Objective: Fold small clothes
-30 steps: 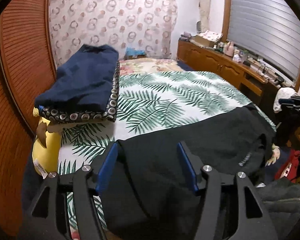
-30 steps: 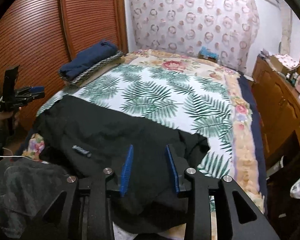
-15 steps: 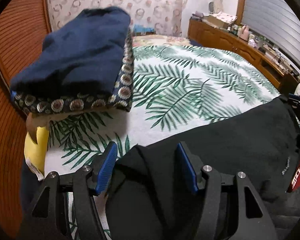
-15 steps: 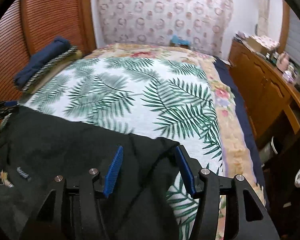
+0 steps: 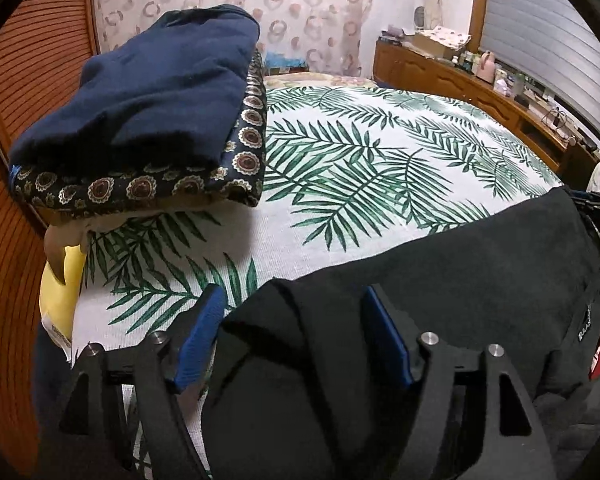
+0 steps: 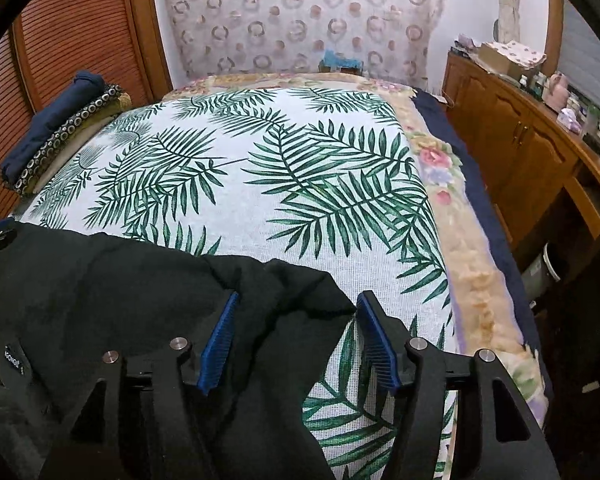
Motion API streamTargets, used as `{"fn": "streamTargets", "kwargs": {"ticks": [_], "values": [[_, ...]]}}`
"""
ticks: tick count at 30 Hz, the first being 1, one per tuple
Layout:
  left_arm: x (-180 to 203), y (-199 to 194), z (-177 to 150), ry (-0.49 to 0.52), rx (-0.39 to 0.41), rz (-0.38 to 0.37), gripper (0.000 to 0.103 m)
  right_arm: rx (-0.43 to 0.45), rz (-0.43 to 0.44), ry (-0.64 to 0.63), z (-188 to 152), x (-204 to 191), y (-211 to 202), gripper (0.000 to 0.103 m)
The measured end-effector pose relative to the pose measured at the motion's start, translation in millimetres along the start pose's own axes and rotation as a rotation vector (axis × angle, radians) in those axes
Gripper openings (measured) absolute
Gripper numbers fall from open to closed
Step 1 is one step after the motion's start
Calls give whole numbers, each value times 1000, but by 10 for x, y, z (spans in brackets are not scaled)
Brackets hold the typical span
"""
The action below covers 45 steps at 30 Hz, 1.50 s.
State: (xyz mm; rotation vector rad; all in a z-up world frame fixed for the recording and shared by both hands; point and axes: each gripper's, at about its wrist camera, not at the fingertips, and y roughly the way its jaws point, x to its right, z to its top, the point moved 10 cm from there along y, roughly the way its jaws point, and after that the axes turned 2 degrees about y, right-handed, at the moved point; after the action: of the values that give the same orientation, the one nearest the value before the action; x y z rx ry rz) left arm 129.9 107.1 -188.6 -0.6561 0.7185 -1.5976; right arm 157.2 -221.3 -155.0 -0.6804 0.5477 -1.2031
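A black garment (image 5: 480, 272) lies spread across the near end of the bed, over the palm-leaf cover (image 5: 360, 160). My left gripper (image 5: 292, 304) is open, its blue pads on either side of the garment's left corner. In the right wrist view the same garment (image 6: 100, 280) stretches to the left. My right gripper (image 6: 296, 308) is open, with the garment's bunched right corner lying between its pads. The garment's label (image 6: 12, 358) shows at the lower left. The far end of the other gripper peeks in at each view's edge.
A folded navy blanket with a patterned border (image 5: 148, 120) sits at the bed's left edge, also in the right wrist view (image 6: 56, 128). A yellow item (image 5: 60, 292) hangs below it. A wooden slatted wardrobe (image 6: 80, 32) stands left; a wooden cabinet with clutter (image 6: 532, 120) runs along the right.
Both grippers have moved forward and down over the garment's two corners. The right gripper's jaws have opened wider. The garment's far edge has shifted up the bed.
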Motion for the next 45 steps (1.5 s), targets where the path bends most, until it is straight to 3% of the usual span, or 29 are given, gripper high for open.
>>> {"fn": "streamTargets", "kwargs": {"ticks": [3,9,12,13,16,17,20,26,32,36,45], "values": [[-4,12,14,2,-8,-3,73,15,-32,15,41,120,17,68],[-4,-5,-9,6,-13,-11,73,18,2,15,21,93,63,70],[-26,-39,-11,-5,1,-9,46,17,33,-7,3,4,58,70],[-29,-54,-11,-15,3,-20,30,15,43,-12,-3,-28,57,67],[37,-85,-29,-38,3,-99,14,16,97,-34,-25,-181,20,28],[63,-98,-35,-42,4,-130,13,9,125,-34,-42,-234,11,14],[74,-216,-31,-47,23,-156,11,14,148,-35,-88,-318,-58,11],[297,-933,168,-40,192,-200,11,110,183,32,-65,-255,-595,10],[516,-1629,283,-49,362,-225,10,169,129,-29,-33,-176,-1297,10],[544,-1953,418,-42,436,-226,10,221,118,-90,-55,-298,-1744,10],[697,-3004,790,38,650,-225,10,454,136,-88,77,-291,-2927,10]]}}
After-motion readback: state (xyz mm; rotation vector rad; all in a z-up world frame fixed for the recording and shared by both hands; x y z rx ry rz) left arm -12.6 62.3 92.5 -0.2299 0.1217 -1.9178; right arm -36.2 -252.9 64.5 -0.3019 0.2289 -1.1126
